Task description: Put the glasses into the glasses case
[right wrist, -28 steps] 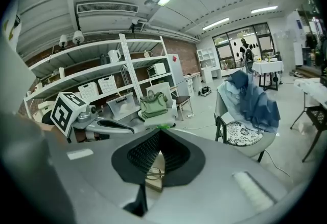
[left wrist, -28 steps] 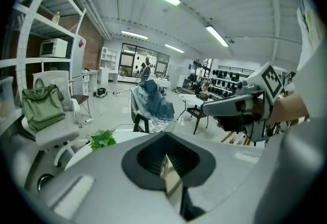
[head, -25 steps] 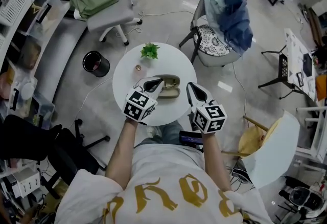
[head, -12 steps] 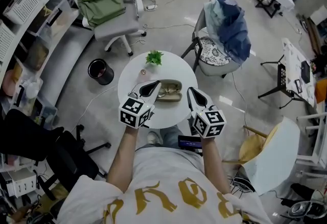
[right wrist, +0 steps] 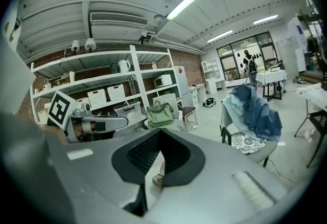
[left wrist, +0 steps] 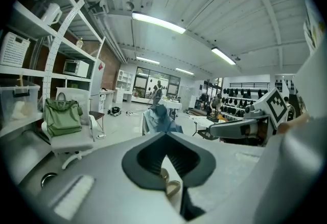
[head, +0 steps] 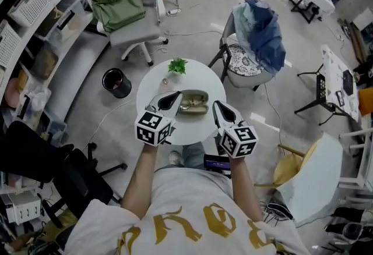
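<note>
Closest to me are the person's two forearms, each hand holding one gripper with its marker cube turned up. The left gripper (head: 175, 96) has its jaws together at the tips and nothing is clamped. Through the small gap behind the tips I see only the white table top and a beige rounded piece. The right gripper (head: 217, 105) is the same, with its tips met and empty. Both grippers hang over the near half of the round white table (head: 205, 77) and point away from the person. The glasses case (head: 196, 102) lies open on the table between the two tips, just beside the left one and a little apart from the right one. Something pale and shiny sits at the case's left near edge. I think it is the glasses (head: 184, 107), but I cannot tell if they are fully inside. Farther on the table stands a small green plant (head: 177, 66). Beyond are a dark bin (head: 113, 81) on the floor, a chair with blue clothes (head: 260, 22) and a green bag (head: 119, 4) on an office chair.
</note>
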Demonstrator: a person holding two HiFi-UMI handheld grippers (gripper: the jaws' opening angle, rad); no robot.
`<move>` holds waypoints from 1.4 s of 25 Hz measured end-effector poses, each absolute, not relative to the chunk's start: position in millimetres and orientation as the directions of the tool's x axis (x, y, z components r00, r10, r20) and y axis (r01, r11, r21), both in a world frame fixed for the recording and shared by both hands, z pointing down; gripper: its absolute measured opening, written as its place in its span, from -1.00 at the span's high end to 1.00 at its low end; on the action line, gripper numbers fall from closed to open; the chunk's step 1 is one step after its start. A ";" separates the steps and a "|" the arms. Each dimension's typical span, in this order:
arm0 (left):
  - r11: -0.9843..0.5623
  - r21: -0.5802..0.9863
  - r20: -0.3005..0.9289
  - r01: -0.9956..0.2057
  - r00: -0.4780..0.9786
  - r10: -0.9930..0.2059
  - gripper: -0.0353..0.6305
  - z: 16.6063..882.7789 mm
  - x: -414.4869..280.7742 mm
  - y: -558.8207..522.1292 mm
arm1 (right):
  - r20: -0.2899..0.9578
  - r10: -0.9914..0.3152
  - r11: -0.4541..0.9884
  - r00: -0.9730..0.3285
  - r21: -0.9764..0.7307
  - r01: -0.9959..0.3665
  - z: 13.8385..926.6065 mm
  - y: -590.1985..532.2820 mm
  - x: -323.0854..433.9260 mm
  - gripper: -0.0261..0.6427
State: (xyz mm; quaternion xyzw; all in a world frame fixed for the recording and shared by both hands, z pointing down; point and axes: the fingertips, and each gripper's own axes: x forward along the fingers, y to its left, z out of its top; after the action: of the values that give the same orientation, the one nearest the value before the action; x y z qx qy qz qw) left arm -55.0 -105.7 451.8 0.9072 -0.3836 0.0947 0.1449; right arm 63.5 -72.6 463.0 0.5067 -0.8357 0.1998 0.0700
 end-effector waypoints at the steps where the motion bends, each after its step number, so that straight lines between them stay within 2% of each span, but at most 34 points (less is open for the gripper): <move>1: -0.662 0.194 0.280 -0.724 0.688 -0.670 0.89 451.6 -55.6 -105.0 | 0.319 -0.818 0.408 -0.478 -0.264 -0.874 463.2 -71.8 62.7 0.85; 35: -0.642 0.222 0.294 -0.733 0.679 -0.673 0.89 461.5 -76.9 -87.1 | 0.339 -0.809 0.412 -0.479 -0.254 -0.875 467.7 -61.0 47.6 0.85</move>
State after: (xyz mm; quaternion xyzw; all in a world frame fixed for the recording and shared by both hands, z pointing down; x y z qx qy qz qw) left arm -76.9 -87.1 461.5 0.9015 -0.3900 0.0926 0.1633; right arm 47.6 -61.0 467.7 0.5036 -0.8363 0.2010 0.0819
